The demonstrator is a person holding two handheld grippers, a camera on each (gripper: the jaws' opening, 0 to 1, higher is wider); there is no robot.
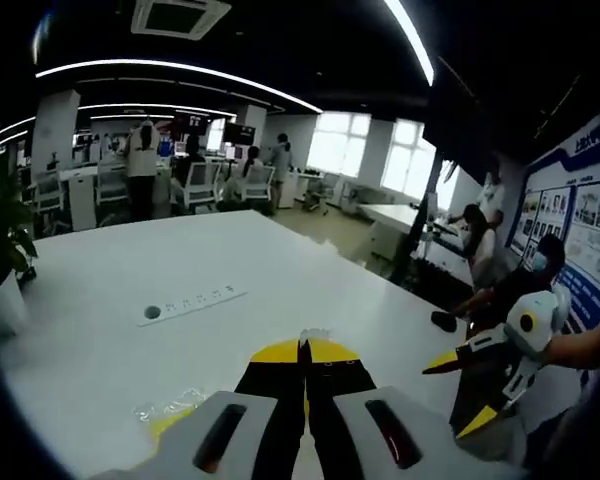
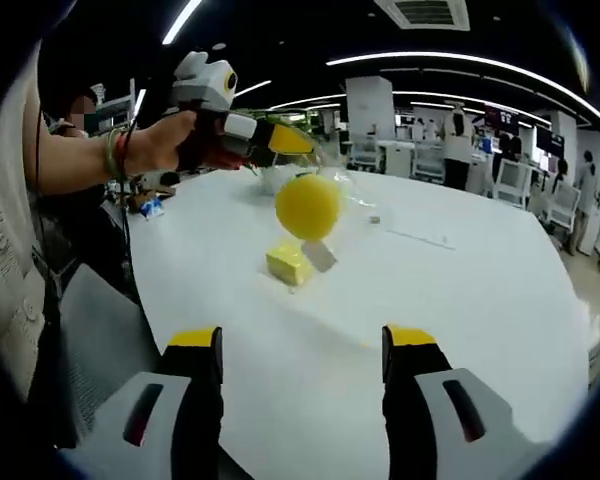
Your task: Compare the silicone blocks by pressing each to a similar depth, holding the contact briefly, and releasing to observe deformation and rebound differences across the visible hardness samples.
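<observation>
- Left gripper view: the left gripper (image 1: 305, 352) has its jaws closed together, yellow tips meeting, with a thin bit of clear film pinched at the tips. What hangs from it cannot be told from this view.
- Under the jaws, near the close edge of the white table (image 1: 100, 340), a crinkled clear plastic bag (image 1: 170, 408) with something yellow inside lies flat.
- A white power strip (image 1: 192, 303) is set into the table top further in, its long axis running slantwise towards the far right edge.
- The right gripper (image 1: 458, 390) comes in beyond the table's right edge, held by a hand, jaws spread apart and holding nothing.
- Behind: a potted plant (image 1: 2, 240) at the left edge, seated people to the right, desks and office chairs at the back.
- Right gripper view: the right gripper (image 2: 303, 345) has its jaws wide apart with nothing between them, above the near edge of the table.
- The left gripper, held in a hand (image 2: 165, 140), is raised above the table, pointing right; from its tips hangs a clear bag holding a round yellow silicone block (image 2: 308, 207), clear of the surface.
- A squarish yellow silicone block (image 2: 289, 265) lies flat on the table just below it, beside a small grey piece (image 2: 320, 256).
</observation>
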